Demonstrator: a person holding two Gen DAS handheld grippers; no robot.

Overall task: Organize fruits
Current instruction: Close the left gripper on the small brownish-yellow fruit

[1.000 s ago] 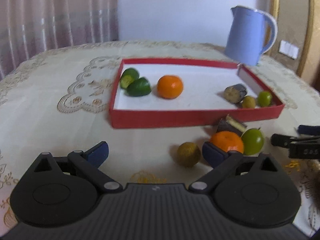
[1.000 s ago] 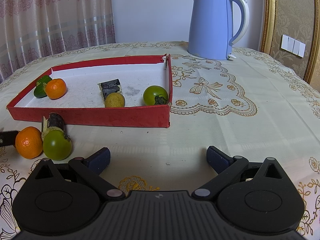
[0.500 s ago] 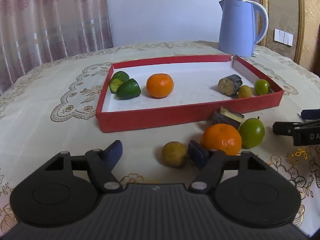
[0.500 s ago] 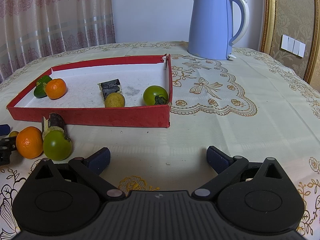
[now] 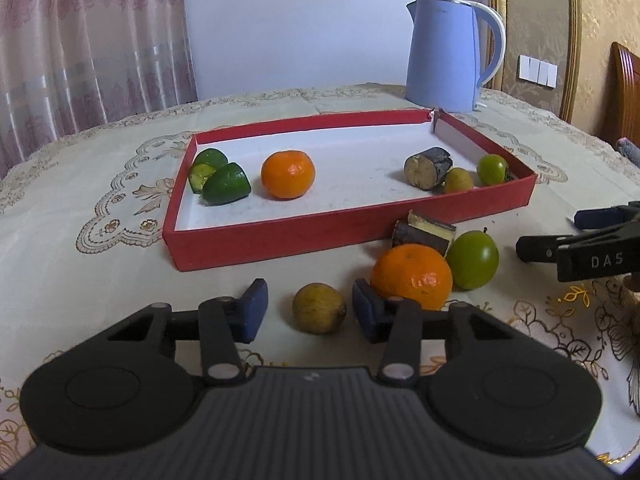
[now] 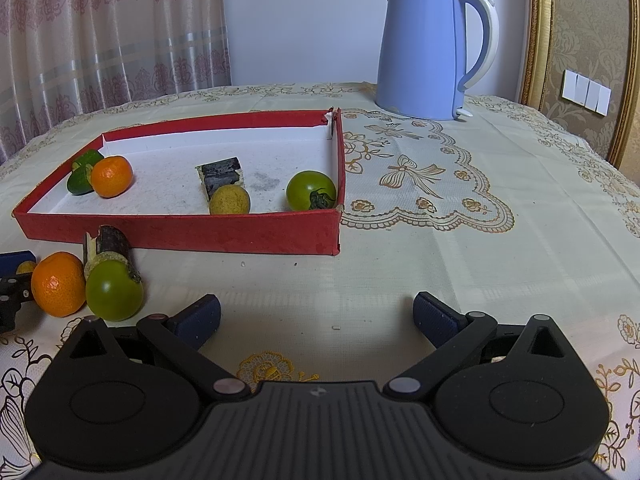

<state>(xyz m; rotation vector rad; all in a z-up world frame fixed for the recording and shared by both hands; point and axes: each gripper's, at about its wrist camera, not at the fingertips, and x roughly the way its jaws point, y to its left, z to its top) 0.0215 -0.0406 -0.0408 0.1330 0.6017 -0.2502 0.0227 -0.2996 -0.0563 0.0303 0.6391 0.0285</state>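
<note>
A home dining room: lace tablecloth [image 6: 420, 184], blue kettle [image 6: 424, 48], patterned curtains [image 6: 100, 40], gilt-patterned wallpaper [image 6: 584, 20].

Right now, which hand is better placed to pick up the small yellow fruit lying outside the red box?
Left. The left gripper, whose jaws have just been closing, already straddles the yellow fruit; the right gripper frames only tablecloth.

Right tool [image 6: 316, 320] sits wide open over the cream embroidered table [image 6: 420, 248], nothing between its blue pads. Shallow red cardboard tray [image 6: 180, 234] holds a round orange tangerine [image 6: 111, 176] and a green tomato [image 6: 311, 191]; pale blue plastic kettle [image 6: 424, 48] stands behind.
</note>
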